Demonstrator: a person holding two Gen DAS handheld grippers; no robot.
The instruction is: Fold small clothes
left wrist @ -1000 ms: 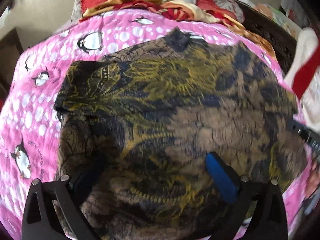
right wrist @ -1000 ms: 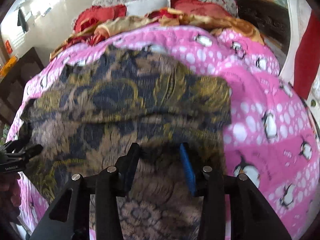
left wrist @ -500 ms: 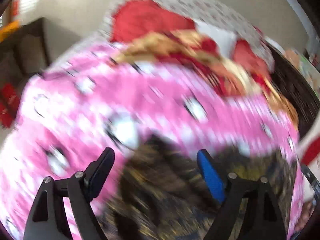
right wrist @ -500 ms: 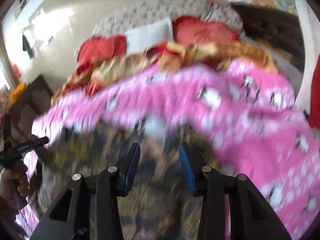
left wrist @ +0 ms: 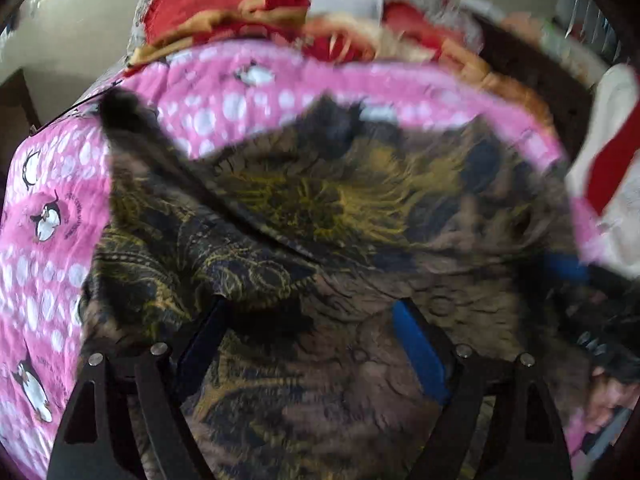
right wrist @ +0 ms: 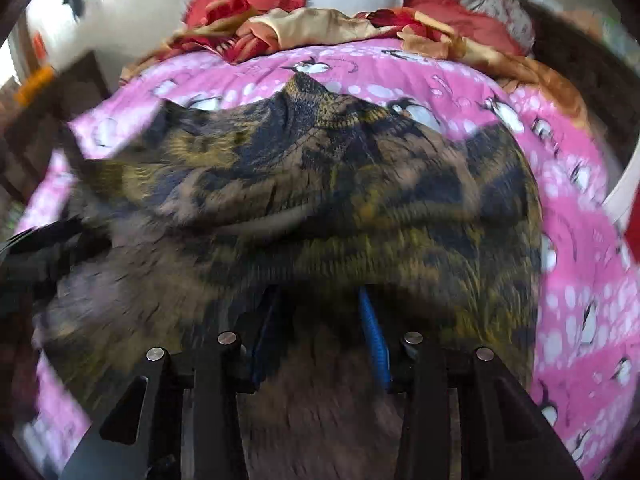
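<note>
Left wrist view: the left gripper (left wrist: 316, 332) has its jaws wide apart, a bit narrower than a second ago. The patterned cloth (left wrist: 360, 208) lies between and under them. A fold drapes over the tip of one finger, but I don't see the pads pressing, so I read it as no grip. The cloth is on the pink blanket (left wrist: 48, 168), same as before. A second ago it lay fairly flat. Half a second ago this camera swung toward the far end of the bed. Now a flap stands up at the cloth's left side, blurred and so probably mid-flick.

Likely meaning: a fold is under way, not finished. The edges aren't lined up yet.

Right wrist view: the right gripper (right wrist: 320, 320) has its jaws close together, width unchanged over the second. Cloth is bunched over the fingertips and appears pinched between them, so I take it as clamped on the near edge. The cloth sits more humped up than a second ago.

Differences between views:
- Only the left view shows the raised flap clearly, and a blue blur at its right edge is probably the other gripper.
- Only the right view shows the far corner sharply, peaked up on the blanket, with the red-gold bedding pile (right wrist: 304, 28) beyond.
- The right view also catches the left tool as a dark blur at its left edge.
</note>
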